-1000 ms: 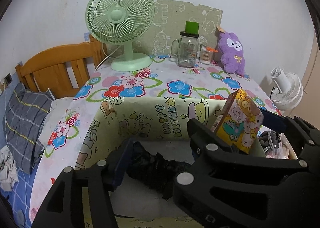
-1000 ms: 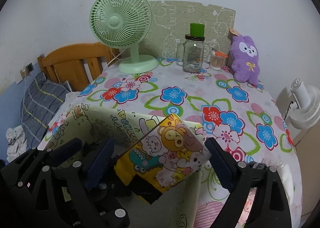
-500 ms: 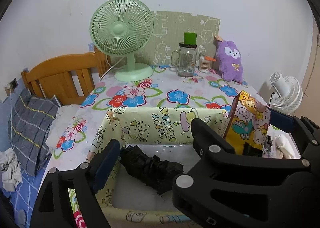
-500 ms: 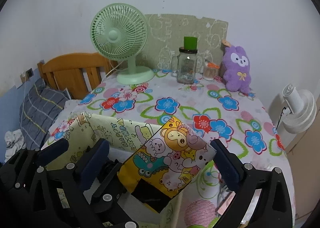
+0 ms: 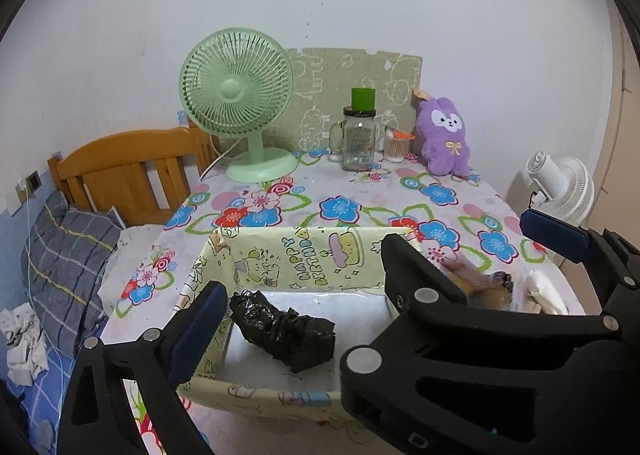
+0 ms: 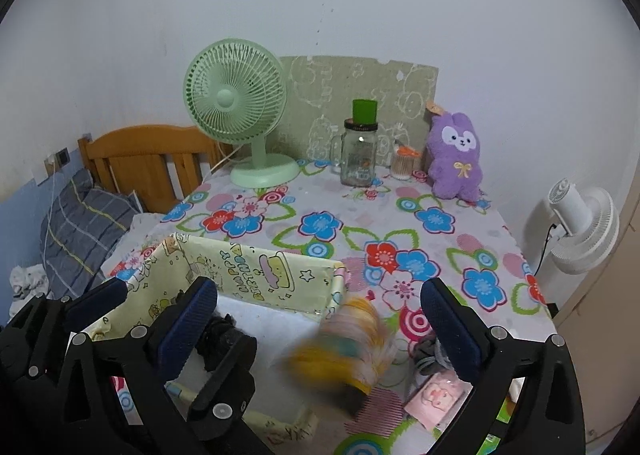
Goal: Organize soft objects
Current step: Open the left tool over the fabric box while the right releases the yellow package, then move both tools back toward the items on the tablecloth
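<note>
Left wrist view: pale-yellow cartoon-print fabric box (image 5: pixel 304 261) holds a crumpled black plastic bag (image 5: pixel 284 329). Both tongs, left gripper (image 5: pixel 372 289) and right gripper (image 6: pixel 320 319), have just been opening; they gape wide and grip nothing, a blurred yellow cartoon pouch (image 6: pixel 344 343) loose between the right's.

A: The tablecloth (image 6: pixel 400 215) is white, printed all over with blue, red and pink flowers and green leaf outlines.

B: And the box (image 5: pixel 304 259)?

A: Pale yellow walls with cartoon drawings and green birthday lettering; its floor is white. The crumpled bag (image 5: pixel 284 329) inside is glossy black.

B: The blurred pouch (image 6: pixel 344 347)?

A: Mostly yellow, with smears of pink, teal and white, and a dark patch at its lower end.

B: At the back?

A: A mint-green fan (image 5: pixel 240 103), a clear jar (image 5: pixel 358 139) with a black lid and a bright green cap, and a purple plush (image 6: pixel 456 159) with a white face and a small yellow bow.

B: The gripper pads (image 6: pixel 188 329)?

A: Dark blue on black frames.
</note>
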{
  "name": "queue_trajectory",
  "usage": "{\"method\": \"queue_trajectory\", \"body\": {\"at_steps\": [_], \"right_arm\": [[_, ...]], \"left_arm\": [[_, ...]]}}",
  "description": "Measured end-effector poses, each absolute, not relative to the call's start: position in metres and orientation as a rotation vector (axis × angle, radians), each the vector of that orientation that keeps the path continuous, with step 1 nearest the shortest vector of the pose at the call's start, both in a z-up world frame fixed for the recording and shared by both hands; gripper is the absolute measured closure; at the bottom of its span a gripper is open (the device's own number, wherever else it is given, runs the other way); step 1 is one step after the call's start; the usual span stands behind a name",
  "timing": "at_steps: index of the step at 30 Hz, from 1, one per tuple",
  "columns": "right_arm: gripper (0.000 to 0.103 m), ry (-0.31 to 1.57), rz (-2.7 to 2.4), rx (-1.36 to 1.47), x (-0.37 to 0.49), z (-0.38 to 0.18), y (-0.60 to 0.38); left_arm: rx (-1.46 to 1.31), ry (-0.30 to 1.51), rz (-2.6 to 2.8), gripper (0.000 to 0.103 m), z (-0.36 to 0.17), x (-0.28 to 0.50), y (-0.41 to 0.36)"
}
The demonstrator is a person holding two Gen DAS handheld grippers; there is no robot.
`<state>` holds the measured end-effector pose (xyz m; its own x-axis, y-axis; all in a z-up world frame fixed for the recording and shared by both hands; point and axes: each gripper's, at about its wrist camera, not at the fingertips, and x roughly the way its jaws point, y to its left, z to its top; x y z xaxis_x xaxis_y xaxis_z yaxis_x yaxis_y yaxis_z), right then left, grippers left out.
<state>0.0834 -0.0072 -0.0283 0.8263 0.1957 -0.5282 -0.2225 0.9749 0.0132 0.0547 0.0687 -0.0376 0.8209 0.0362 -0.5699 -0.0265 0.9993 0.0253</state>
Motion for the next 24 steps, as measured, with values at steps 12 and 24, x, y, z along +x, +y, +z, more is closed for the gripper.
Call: {"method": "queue_trajectory", "body": {"at_steps": [12, 24], "right_arm": [[0.000, 0.503, 0.213, -0.038, 0.053, -0.015, -0.030], [0.000, 0.480, 0.187, -0.026, 0.036, -0.013, -0.052]], "left_arm": [[0.030, 0.561, 0.037, 0.000, -0.026, 0.030, 0.050], [0.038, 0.557, 0.005, 0.000, -0.026, 0.022, 0.030]]}}
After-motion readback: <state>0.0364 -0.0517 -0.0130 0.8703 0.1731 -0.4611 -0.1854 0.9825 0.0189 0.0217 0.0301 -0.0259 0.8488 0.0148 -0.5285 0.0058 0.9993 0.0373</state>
